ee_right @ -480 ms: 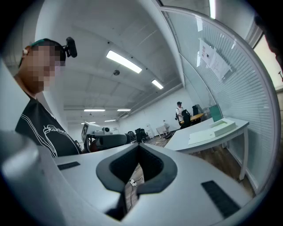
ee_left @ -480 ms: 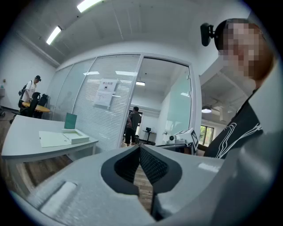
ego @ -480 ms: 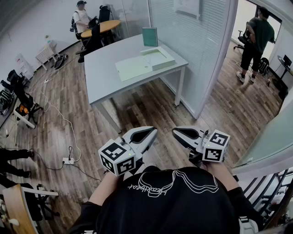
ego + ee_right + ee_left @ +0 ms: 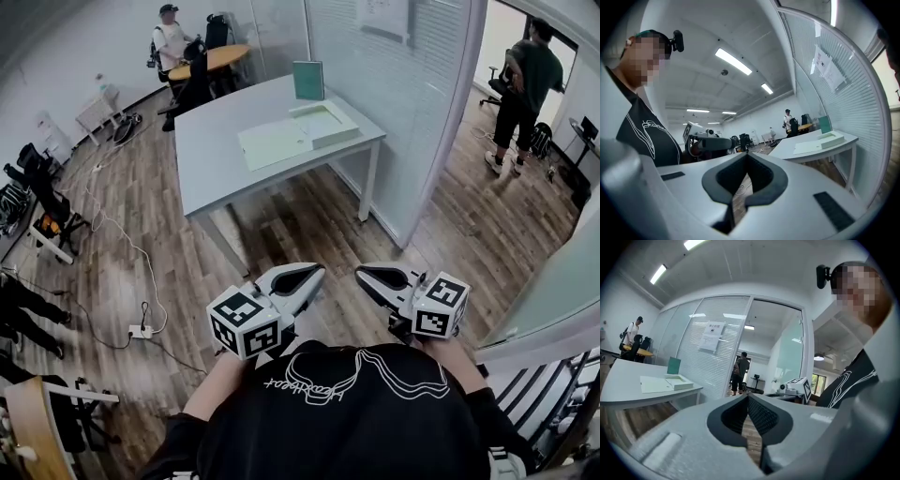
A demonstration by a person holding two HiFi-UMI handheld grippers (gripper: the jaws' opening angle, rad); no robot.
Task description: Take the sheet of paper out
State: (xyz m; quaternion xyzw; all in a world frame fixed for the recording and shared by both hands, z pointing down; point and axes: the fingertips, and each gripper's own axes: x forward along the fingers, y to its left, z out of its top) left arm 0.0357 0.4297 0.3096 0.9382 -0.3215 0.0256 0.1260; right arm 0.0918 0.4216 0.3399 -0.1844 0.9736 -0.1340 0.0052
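Observation:
A pale green sheet of paper (image 4: 274, 142) lies flat on a grey table (image 4: 216, 159) across the room, partly tucked under a shallow pale box (image 4: 325, 122). A green upright stand (image 4: 307, 79) is behind them. Both grippers are held close to my chest, far from the table. My left gripper (image 4: 317, 273) and right gripper (image 4: 362, 273) point toward the table, both shut and empty. The left gripper view shows the sheet (image 4: 654, 384) far off at left. In the right gripper view the sheet (image 4: 807, 148) is far off at right.
Wood floor lies between me and the table. A glass partition with blinds (image 4: 394, 84) runs along the table's right side. A person (image 4: 527, 75) stands beyond it, another (image 4: 169, 42) at a round table far back. Cables and a power strip (image 4: 139, 330) lie on the floor at left.
Both grippers stay where they were, still shut. A person's legs at the left edge have shifted, and the person at right has moved slightly.

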